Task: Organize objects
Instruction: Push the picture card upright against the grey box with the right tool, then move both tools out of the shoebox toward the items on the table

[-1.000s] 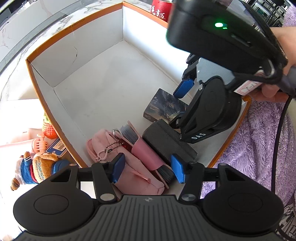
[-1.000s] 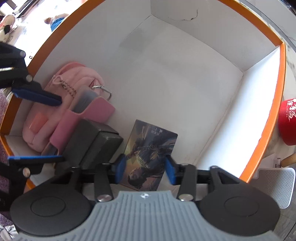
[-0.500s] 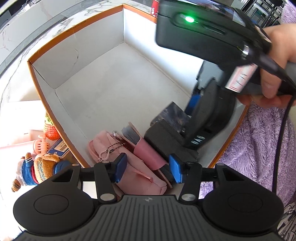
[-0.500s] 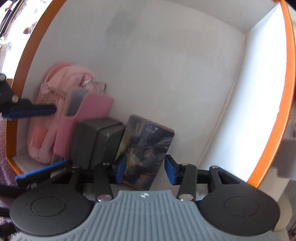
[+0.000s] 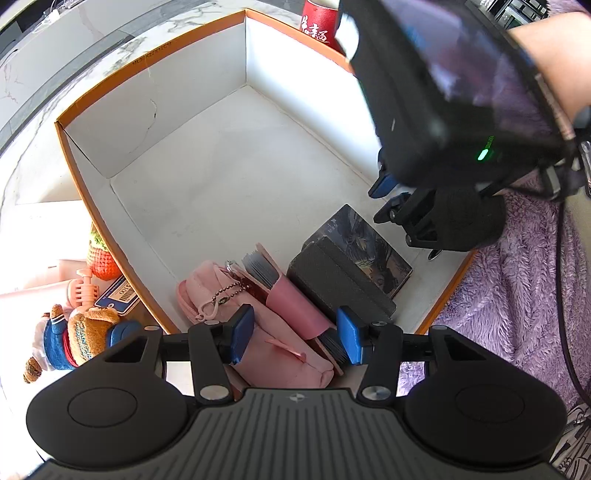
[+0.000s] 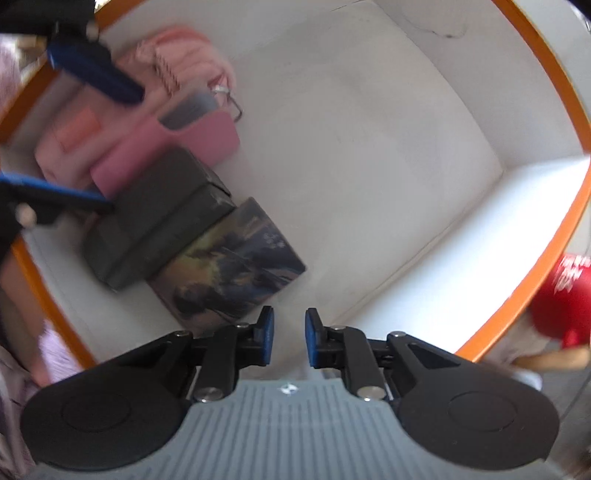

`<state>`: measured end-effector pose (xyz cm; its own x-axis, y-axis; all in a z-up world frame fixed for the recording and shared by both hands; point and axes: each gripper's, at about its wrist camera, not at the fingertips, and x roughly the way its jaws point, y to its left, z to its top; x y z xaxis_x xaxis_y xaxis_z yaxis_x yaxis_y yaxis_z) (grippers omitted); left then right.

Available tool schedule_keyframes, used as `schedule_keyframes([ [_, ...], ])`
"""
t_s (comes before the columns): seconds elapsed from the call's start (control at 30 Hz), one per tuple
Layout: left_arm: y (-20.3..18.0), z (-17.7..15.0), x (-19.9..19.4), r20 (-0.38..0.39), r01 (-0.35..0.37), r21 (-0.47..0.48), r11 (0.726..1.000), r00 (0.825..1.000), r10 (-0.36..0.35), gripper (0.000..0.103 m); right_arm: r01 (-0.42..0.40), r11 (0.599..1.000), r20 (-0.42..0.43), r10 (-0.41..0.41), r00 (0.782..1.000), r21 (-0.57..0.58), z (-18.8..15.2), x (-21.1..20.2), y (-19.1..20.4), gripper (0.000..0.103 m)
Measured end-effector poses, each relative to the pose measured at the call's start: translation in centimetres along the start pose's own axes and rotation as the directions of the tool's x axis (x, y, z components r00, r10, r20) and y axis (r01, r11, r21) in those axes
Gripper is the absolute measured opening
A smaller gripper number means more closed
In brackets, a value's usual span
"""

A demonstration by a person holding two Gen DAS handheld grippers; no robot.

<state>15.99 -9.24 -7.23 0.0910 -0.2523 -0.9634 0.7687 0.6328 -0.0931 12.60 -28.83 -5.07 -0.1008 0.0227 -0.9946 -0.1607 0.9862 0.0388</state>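
Lying in the near corner of a white box (image 5: 207,155) with an orange rim, four things sit packed side by side: a pink pouch (image 5: 280,354) with a bead chain, a pink card holder (image 5: 291,299) with grey cards poking from its top, a dark grey case (image 5: 340,284) and a box with dark printed artwork (image 5: 369,240). The artwork box touches the grey case along one long side, and the grey case presses against the pink holder (the right wrist view is motion-blurred, so finer detail there is lost). The rest of the box floor is bare.

The left gripper (image 5: 293,334) hangs over the pink pouch and holder, its blue fingers (image 5: 242,332) spread apart with those things below and between them; whether the pads press on anything I cannot tell, though nothing looks clamped. The right gripper (image 6: 288,341) points down over the box floor just beside the artwork box, its fingers (image 6: 266,338) closing with only a narrow gap left and nothing between them. In the left wrist view that gripper shows as a black body held by a hand (image 5: 554,55), above the artwork box.

Outside the box, on the marble table (image 5: 66,62), lie a small stuffed bear (image 5: 70,339), an orange crocheted item (image 5: 101,260) and a red cup (image 5: 319,22). A purple fuzzy fabric (image 5: 517,295) lies along the near edge.
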Motion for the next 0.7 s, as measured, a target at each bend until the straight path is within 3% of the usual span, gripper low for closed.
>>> schedule_keyframes([
  [0.1,-0.2,0.1,0.1,0.000,0.000,0.000,1.000,1.000,0.000,0.059,-0.037,0.999,0.017,0.037,0.999,-0.014,0.0,0.3,0.6,0.014],
  [0.17,-0.1,-0.1,0.1,-0.002,0.001,0.000,1.000,1.000,-0.001,0.059,-0.073,0.997,0.033,0.073,0.997,-0.006,-0.1,0.1,1.1,0.003],
  [0.2,0.0,0.0,0.1,-0.004,0.002,-0.002,1.000,1.000,-0.002,0.059,-0.076,0.997,0.038,0.076,0.996,-0.010,-0.2,0.0,1.6,0.002],
  [0.4,0.7,0.3,0.3,0.010,0.003,-0.004,1.000,1.000,-0.003,0.059,-0.108,0.992,0.064,0.104,0.992,0.062,-0.7,-0.8,2.0,0.003],
  [0.7,0.8,-0.8,-0.8,0.103,0.048,-0.077,0.996,0.994,-0.040,0.059,-0.053,0.990,0.146,0.033,0.989,0.131,-1.6,-4.5,4.7,0.011],
])
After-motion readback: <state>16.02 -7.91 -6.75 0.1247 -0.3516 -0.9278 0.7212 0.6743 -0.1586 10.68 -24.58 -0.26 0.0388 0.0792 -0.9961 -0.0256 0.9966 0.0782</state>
